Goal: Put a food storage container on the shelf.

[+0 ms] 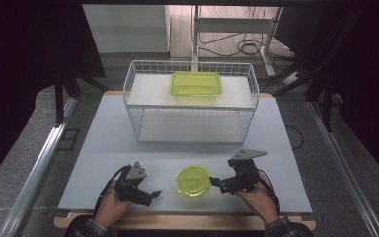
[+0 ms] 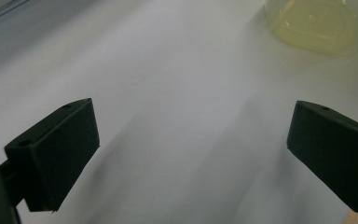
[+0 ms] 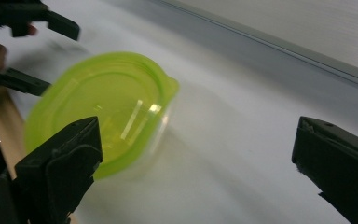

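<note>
A round clear container with a lime-green lid [image 1: 193,180] sits near the table's front edge, between my two grippers. My left gripper [image 1: 150,194] is to its left, open, with only bare table between its jaws; the left gripper view catches the container [image 2: 314,25] at the top right. My right gripper [image 1: 216,184] is just right of the container, open, jaws pointing at it. In the right gripper view the lidded container [image 3: 107,109] lies behind the left jaw, and the other gripper [image 3: 37,23] shows at the top left.
A white wire basket [image 1: 190,101] stands at the middle back of the table [image 1: 103,143]. A rectangular container with a green lid [image 1: 196,84] rests on its upper shelf. A wooden strip edges the table's front.
</note>
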